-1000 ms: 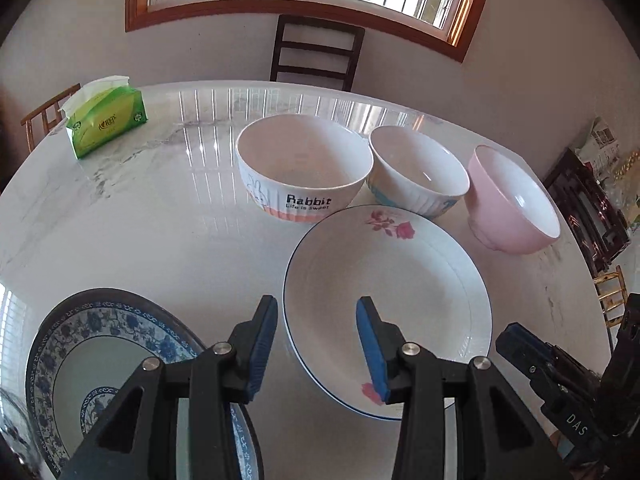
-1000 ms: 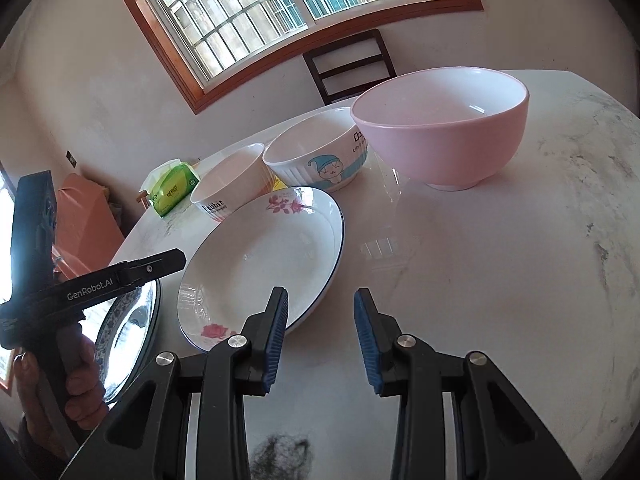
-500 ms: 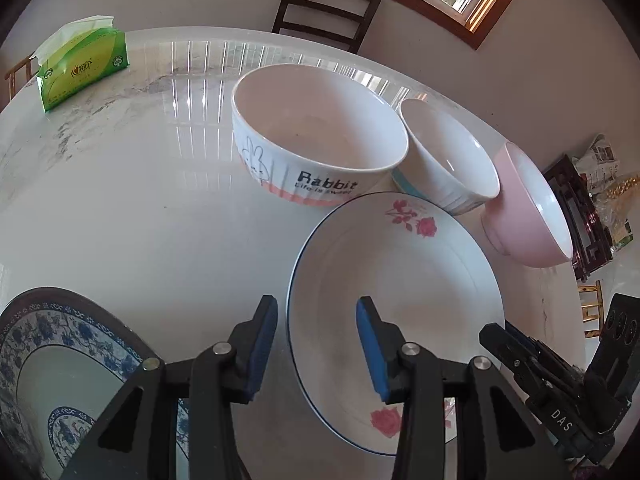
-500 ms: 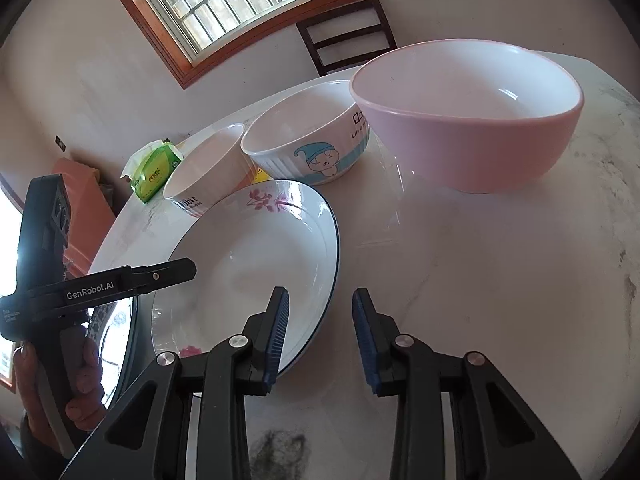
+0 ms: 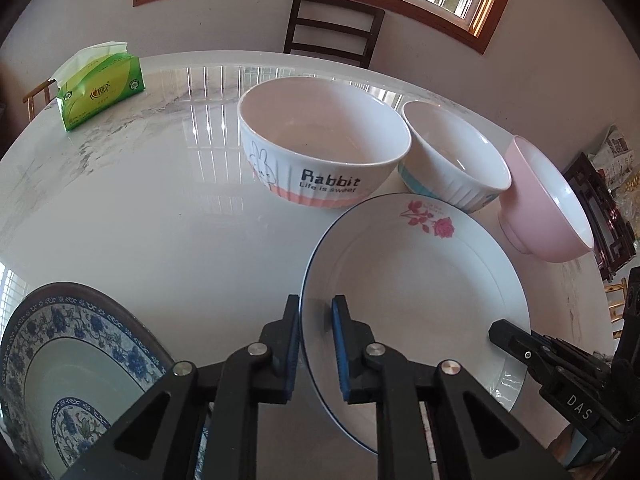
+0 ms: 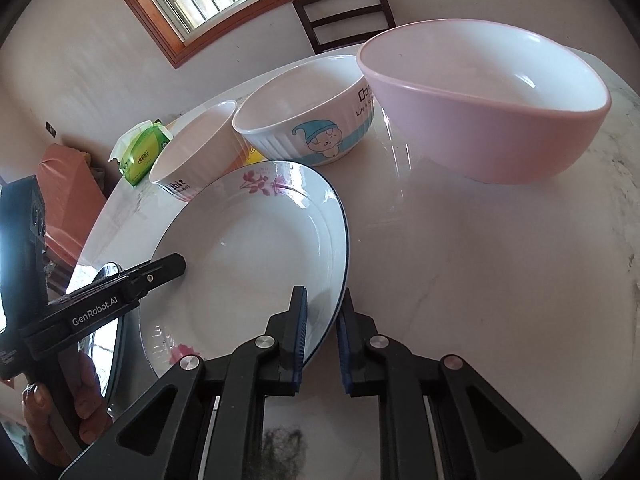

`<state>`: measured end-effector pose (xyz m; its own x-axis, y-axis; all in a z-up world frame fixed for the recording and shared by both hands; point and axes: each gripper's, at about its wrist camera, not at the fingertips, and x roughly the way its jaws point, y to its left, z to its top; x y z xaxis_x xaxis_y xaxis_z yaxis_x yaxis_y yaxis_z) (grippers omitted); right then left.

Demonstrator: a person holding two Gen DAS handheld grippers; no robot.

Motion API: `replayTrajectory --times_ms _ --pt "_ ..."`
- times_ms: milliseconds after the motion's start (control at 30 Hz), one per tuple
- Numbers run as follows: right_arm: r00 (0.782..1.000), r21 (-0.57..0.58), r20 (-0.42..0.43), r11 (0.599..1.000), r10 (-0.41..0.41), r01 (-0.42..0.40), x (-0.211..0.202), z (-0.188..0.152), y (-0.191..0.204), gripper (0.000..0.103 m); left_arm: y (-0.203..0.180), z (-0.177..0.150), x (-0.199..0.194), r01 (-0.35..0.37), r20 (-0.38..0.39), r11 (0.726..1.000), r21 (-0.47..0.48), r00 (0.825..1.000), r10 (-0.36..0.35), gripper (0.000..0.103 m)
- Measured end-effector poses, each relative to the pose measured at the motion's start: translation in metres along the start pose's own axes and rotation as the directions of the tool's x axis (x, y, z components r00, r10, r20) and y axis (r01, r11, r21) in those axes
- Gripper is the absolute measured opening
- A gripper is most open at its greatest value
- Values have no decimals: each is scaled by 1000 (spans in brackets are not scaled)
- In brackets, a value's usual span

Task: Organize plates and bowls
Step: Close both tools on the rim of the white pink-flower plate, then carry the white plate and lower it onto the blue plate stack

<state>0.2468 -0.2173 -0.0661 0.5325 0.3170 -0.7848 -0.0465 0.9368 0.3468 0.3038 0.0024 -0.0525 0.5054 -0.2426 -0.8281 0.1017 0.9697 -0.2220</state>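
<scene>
A white plate with pink roses and a blue rim (image 5: 416,280) (image 6: 248,256) lies on the marble table. My left gripper (image 5: 315,344) is shut on its left rim. My right gripper (image 6: 322,332) is shut on its right rim. Behind the plate stand a white "Rabbit" bowl (image 5: 320,144) (image 6: 196,160), a white bowl with a blue cartoon (image 5: 452,160) (image 6: 308,116) and a pink bowl (image 5: 544,204) (image 6: 484,108). A blue-patterned plate (image 5: 68,376) lies at the near left, with only its edge (image 6: 114,320) in the right wrist view.
A green tissue pack (image 5: 100,88) (image 6: 142,152) lies at the table's far left. A dark wooden chair (image 5: 332,32) stands behind the table under the window. Dark furniture (image 5: 600,208) stands beyond the table's right edge.
Both grippers moved forward and closed onto opposite rims of the rose plate; they were open and short of it before.
</scene>
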Motion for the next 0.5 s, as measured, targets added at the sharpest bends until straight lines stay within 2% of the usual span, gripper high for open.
replayTrajectory --times_ms 233,500 --pt "1000 60 8 998 25 -25 -16 -14 -14 13 -18 -19 -17 5 51 999 32 999 -7 13" --pt "996 86 59 994 63 -68 -58 -41 -14 13 -26 -52 -56 40 102 999 25 994 -43 12"
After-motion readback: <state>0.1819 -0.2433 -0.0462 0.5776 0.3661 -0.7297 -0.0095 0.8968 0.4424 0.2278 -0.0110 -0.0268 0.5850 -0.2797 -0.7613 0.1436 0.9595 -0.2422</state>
